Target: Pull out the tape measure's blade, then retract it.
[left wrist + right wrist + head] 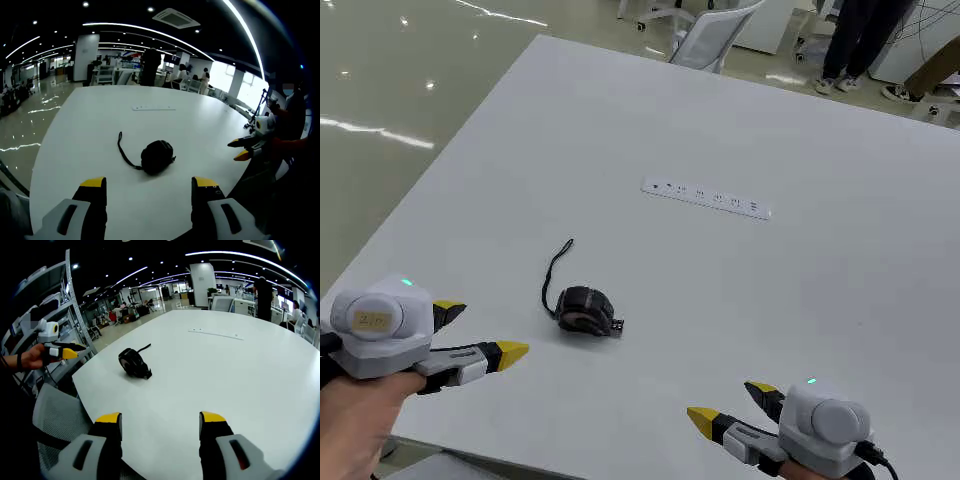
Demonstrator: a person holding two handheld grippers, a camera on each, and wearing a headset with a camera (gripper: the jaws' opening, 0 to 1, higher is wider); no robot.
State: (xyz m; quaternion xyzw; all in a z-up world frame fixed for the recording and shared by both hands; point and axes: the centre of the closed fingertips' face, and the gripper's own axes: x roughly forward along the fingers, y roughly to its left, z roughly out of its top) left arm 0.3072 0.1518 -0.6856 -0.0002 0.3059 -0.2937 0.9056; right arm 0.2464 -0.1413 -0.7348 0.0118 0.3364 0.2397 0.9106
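A black tape measure (588, 311) is laid on the white worktop (800, 280) between the left tool (490, 328) and right tool (721, 399), both held open, empty.

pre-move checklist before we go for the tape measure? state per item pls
1. Left gripper jaws open: ok.
2. Right gripper jaws open: ok.
3. Tape measure lies free on the table, neither gripper touching it: ok.
4. Blade fully in, hook at the case mouth: ok.
5. Strap trails away from the hook side: ok.
6. Whether the tape measure is locked: cannot tell, too small.
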